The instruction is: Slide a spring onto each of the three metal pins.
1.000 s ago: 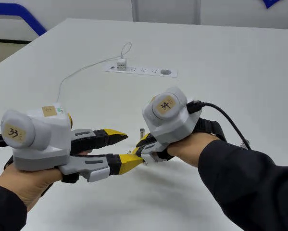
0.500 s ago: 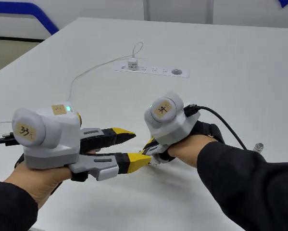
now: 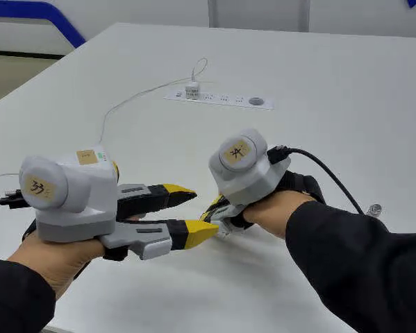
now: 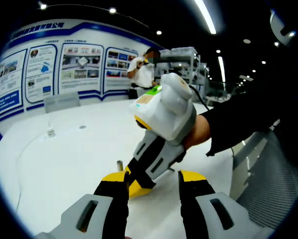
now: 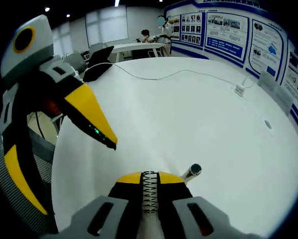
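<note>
In the right gripper view my right gripper is shut on a small coil spring, held lengthwise between the yellow-tipped jaws. A short metal pin stands on the white table just right of the jaw tips. My left gripper is open with nothing between its jaws, which point at the right gripper from the left. In the left gripper view the pin stands beside the right gripper, past my open left gripper. Another pin lies at the table's right side.
A white power strip with a plugged-in adapter and a thin cable lies at the far side of the table. A black cable trails from the right gripper. People stand far behind.
The head camera has shifted. Both grippers stay close together and the right one stays shut on the spring. The pin that showed between them a second ago is now hidden in the head view.
</note>
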`<state>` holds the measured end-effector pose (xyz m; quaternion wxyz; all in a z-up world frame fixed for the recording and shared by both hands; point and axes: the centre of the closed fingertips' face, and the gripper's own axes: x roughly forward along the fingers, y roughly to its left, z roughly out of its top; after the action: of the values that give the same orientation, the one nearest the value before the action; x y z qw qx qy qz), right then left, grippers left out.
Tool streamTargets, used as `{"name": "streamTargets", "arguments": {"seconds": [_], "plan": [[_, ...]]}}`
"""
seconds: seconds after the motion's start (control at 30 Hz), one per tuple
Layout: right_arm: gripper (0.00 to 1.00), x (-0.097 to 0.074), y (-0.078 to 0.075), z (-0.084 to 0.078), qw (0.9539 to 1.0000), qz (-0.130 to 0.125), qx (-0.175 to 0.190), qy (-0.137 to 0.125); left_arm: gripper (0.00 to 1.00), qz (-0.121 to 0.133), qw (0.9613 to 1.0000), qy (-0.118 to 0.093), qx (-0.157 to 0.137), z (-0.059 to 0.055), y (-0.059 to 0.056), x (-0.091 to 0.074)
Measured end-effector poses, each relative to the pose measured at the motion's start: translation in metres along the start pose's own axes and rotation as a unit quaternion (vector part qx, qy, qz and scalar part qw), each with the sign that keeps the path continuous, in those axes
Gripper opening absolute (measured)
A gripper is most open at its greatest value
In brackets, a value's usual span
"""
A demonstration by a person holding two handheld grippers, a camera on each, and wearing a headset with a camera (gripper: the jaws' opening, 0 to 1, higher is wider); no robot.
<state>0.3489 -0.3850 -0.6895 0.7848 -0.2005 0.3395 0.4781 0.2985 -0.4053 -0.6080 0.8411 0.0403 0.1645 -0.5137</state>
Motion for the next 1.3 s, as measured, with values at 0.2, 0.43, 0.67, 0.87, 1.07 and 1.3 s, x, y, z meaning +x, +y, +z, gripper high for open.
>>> {"name": "streamTargets", "arguments": {"seconds": [0.2,0.43,0.67,0.87,1.07,1.3], "plan": [[0.12,-0.020,0.003,0.008,0.9997,-0.007,-0.004,-0.024,0.41,-0.001,1.0000,0.000,0.003,0.001,-0.001,0.001],[0.12,-0.049,0.002,0.015,0.9980,-0.019,0.008,-0.060,0.40,0.001,1.0000,0.000,0.004,0.002,-0.001,0.001],[0.12,-0.078,0.004,0.036,0.9923,-0.019,0.038,-0.116,0.40,0.008,0.9999,0.000,-0.013,0.003,0.003,0.002],[0.12,-0.093,0.011,0.054,0.9862,-0.011,0.053,-0.156,0.41,0.000,0.9995,-0.008,-0.030,0.011,0.002,0.007],[0.12,-0.098,0.019,0.062,0.9834,-0.004,0.050,-0.175,0.40,-0.017,0.9993,-0.012,-0.031,0.019,-0.006,0.015],[0.12,-0.104,0.027,0.072,0.9796,0.004,0.049,-0.195,0.37,-0.028,0.9963,-0.048,-0.065,0.037,-0.008,0.020]]}}
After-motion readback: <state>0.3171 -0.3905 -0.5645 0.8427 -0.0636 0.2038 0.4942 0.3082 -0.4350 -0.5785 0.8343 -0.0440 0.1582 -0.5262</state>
